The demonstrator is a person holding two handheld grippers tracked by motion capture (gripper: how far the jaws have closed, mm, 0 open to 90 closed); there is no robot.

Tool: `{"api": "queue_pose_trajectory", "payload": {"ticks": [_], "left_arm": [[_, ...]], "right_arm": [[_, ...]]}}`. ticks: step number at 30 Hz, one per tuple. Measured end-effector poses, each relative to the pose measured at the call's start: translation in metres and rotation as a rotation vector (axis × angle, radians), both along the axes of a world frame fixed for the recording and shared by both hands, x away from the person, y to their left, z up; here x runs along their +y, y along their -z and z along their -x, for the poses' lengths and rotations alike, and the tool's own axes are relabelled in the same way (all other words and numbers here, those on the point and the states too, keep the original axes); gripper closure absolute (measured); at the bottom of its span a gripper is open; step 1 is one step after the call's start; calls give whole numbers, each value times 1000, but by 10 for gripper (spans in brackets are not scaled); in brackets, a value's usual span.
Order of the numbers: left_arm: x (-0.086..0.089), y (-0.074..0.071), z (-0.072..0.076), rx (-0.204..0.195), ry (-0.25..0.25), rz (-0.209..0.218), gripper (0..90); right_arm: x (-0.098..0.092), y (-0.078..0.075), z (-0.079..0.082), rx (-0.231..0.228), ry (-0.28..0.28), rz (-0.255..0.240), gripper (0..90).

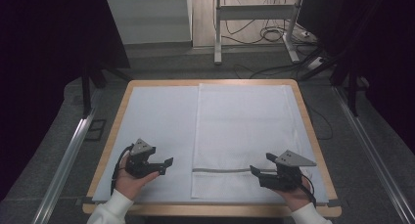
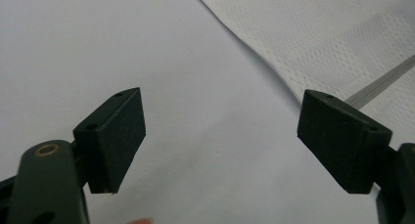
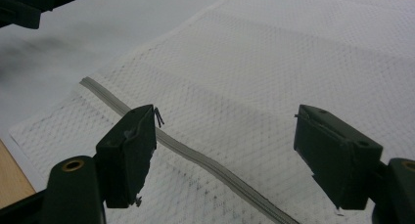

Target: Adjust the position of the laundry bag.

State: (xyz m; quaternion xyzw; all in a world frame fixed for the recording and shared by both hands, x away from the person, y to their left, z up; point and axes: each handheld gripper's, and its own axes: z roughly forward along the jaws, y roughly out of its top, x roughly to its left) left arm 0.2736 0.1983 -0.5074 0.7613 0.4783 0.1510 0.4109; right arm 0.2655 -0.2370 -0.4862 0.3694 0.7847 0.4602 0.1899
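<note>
Both grippers low at near table edge, jaws apart, nothing held.

Left gripper (image 1: 165,166) sits left of the white mesh laundry bag (image 1: 242,136), over the pale sheet (image 1: 156,121), not touching the bag; jaws wide apart, bag edge + zipper just past the far jaw in left gripper view. Right gripper (image 1: 261,165) hovers over the bag's near-right part, jaws spread either side of the grey zipper (image 3: 195,155) (contact w/ fabric: can't tell). Bag lies flat on the sheet, right half of the wooden table (image 1: 313,136), zipper running across it near the bag's near end. Person's hands + white sleeves (image 1: 110,209) hold each gripper from the near side.
</note>
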Motion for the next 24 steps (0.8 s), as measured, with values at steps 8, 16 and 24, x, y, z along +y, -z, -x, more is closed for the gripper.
{"api": "queue_pose_trajectory", "payload": {"ticks": [8,16,24], "left_arm": [[-7,-1,3,2,26,-13,183],[-3,-3,7,21,9,0,206],[0,-2,4,31,-6,37,198]], "right_arm": [[-2,0,2,-7,13,6,230],[5,0,4,-1,-4,7,231],[3,1,2,-6,-5,6,234]]}}
